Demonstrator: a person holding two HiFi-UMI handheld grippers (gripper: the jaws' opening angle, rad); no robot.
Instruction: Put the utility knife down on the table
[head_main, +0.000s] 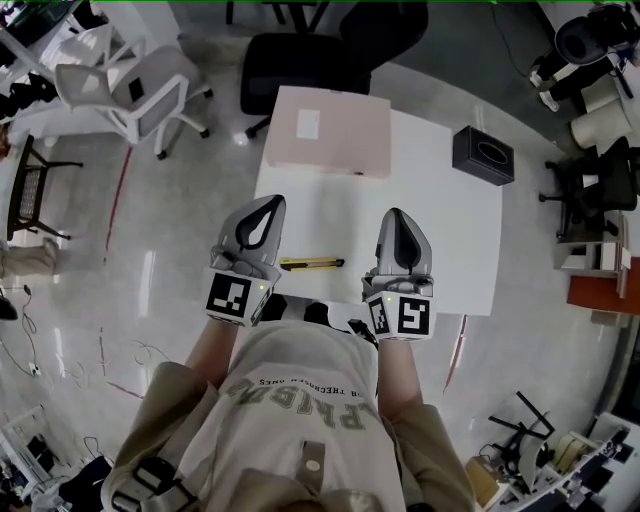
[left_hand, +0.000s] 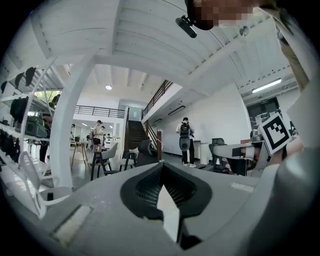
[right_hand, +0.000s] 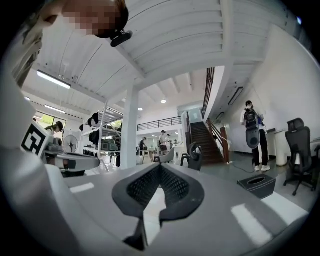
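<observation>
Head view looks steeply down on a white table (head_main: 440, 250) with the yellow utility knife (head_main: 311, 264) lying flat on its top, close to the table's 6 o'clock edge. The knife's long axis runs from 9 to 3 o'clock. It lies between the two grippers as the picture shows them, and neither claw holds it.

At 9 o'clock of the knife is the left gripper (head_main: 269, 204), its jaws pointing toward 12 o'clock. The left gripper view shows its claw (left_hand: 161, 165) pressed together with nothing between the pads. At 3 o'clock of the knife is the right gripper (head_main: 397, 216), also pointing toward 12 o'clock. In the right gripper view its claw (right_hand: 160, 165) is likewise together and empty. Each gripper carries a marker cube (head_main: 238, 296) at its near end, just above the person's sleeves.

A flat pinkish cardboard box (head_main: 330, 130) lies on the table at 12 o'clock of the knife, reaching the far edge. A black tissue box (head_main: 483, 155) stands at 2 o'clock, well apart from the knife; it also shows in the right gripper view at 4 o'clock. A black office chair (head_main: 310, 55) stands beyond the table's far edge, and a white mesh chair (head_main: 130, 90) stands on the floor at 10 o'clock.
</observation>
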